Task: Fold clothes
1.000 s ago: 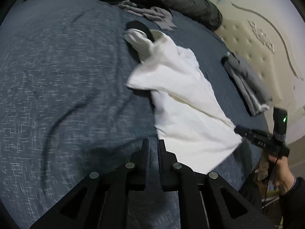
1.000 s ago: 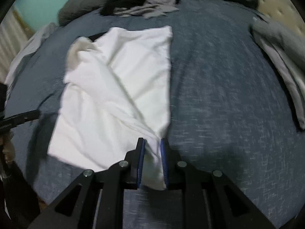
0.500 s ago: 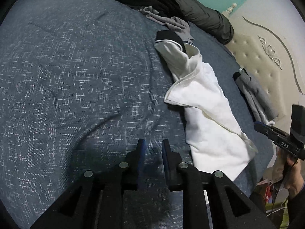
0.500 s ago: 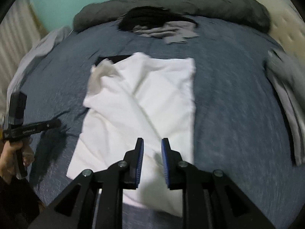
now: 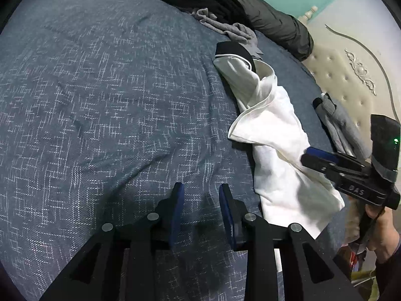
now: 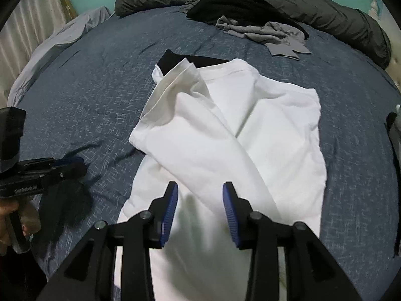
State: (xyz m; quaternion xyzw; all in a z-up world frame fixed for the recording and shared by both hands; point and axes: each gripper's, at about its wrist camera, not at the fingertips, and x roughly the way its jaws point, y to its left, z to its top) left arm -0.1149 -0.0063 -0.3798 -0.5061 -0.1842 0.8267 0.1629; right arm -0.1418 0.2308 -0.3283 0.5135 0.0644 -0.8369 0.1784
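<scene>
A white garment point(image 6: 225, 125) lies loosely folded on the blue bed cover point(image 5: 100, 100), with a black part point(image 6: 175, 60) showing at its far end. My right gripper point(image 6: 200, 186) hovers over the garment's near part. Its jaws are opening and grip nothing. My left gripper point(image 5: 200, 188) hangs over bare bed cover just left of the white garment point(image 5: 275, 150). Its jaws are opening too, with nothing between them. The right gripper point(image 5: 307, 154) also shows at the right in the left wrist view, and the left gripper point(image 6: 80, 164) at the left in the right wrist view.
A crumpled grey garment point(image 6: 275, 37) and a black one point(image 6: 225, 5) lie at the far side against a dark rolled duvet point(image 6: 325, 12). Folded grey clothes point(image 5: 335, 120) sit beside the cream tufted headboard point(image 5: 351, 75). A pale sheet point(image 6: 62, 37) hangs at the bed's left edge.
My right gripper let go of the white garment's near corner, slid left over the garment and widened its jaws. My left gripper's jaws also widened over the bed cover.
</scene>
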